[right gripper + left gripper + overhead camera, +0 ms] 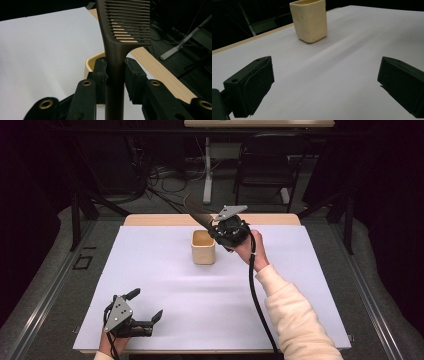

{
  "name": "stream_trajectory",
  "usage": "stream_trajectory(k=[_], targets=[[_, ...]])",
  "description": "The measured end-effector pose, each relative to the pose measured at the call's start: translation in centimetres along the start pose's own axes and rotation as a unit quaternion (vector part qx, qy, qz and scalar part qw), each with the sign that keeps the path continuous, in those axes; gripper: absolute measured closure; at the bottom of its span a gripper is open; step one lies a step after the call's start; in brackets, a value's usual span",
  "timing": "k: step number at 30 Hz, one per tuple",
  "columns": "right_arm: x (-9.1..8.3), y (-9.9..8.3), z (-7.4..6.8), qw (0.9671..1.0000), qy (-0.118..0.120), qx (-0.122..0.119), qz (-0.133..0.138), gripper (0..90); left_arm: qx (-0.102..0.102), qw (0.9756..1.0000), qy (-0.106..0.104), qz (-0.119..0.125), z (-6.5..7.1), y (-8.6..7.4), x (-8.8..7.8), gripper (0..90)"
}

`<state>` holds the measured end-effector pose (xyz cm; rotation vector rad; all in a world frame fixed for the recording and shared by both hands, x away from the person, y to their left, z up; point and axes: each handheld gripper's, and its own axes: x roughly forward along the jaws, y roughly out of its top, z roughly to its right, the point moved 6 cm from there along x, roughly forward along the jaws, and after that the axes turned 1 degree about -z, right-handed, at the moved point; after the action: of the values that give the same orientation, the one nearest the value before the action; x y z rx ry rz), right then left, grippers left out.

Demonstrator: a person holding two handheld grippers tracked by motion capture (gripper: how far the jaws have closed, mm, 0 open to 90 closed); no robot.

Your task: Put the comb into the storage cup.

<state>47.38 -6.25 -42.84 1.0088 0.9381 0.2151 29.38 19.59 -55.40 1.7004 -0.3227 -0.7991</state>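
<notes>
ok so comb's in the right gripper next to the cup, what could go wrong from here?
1. The right gripper pinches only the comb's narrow handle, with the toothed end far out; it could swivel or slip.
2. The cup is light-looking and unheld; the left gripper sits open far from it, so a nudge from the comb may tip or push it.
3. The comb is long; it may lean out and topple the cup.

The tabletop (150,220) was light wood, showing as a bare strip along its far edge. A white sheet (210,295) covered nearly all of it, lying flat, with faint creases across its middle. A cream, square-sided cup (203,247) stood upright on the sheet, toward the far edge and near the middle from side to side, its mouth open upward.
</notes>
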Motion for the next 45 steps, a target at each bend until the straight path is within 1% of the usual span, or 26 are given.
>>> stream_trajectory(k=[7, 16, 20, 26, 31, 36, 43, 45], targets=[[0.3, 0.7, 0.0, 0.9999, -0.001, -0.012, 0.003, 72.3, 0.000, 1.0000, 0.000, 0.000, 0.0, 0.0, 0.0, 0.5], [0.7, 1.1, 0.1, 0.9999, -0.001, -0.014, 0.010, 72.3, 0.000, 1.0000, -0.001, -0.001, 0.0, 0.0, 0.0, 0.6], [1.0, 1.3, 0.0, 0.9996, -0.005, -0.024, 0.013, 72.3, 0.001, 1.0000, -0.002, -0.001, 0.0, 0.0, 0.1, 0.6], [1.4, 1.6, 0.1, 0.9996, -0.007, -0.022, 0.017, 72.3, -0.001, 1.0000, -0.001, 0.000, 0.0, 0.0, 0.0, 0.6], [1.5, 2.1, 0.1, 0.9992, -0.013, -0.023, 0.031, 72.3, 0.000, 1.0000, 0.000, 0.001, 0.0, 0.0, 0.0, 0.7], [1.7, 2.4, 0.3, 0.9988, -0.019, -0.027, 0.036, 72.4, -0.001, 1.0000, -0.001, 0.002, 0.0, 0.0, 0.0, 0.6], [2.2, 2.7, 0.2, 0.9985, -0.018, -0.020, 0.049, 72.4, -0.002, 1.0000, 0.000, 0.002, 0.0, 0.0, 0.0, 0.8], [2.4, 2.8, 0.1, 0.9983, -0.018, -0.021, 0.051, 72.4, -0.002, 1.0000, 0.000, 0.003, 0.0, 0.1, 0.0, 0.8]])
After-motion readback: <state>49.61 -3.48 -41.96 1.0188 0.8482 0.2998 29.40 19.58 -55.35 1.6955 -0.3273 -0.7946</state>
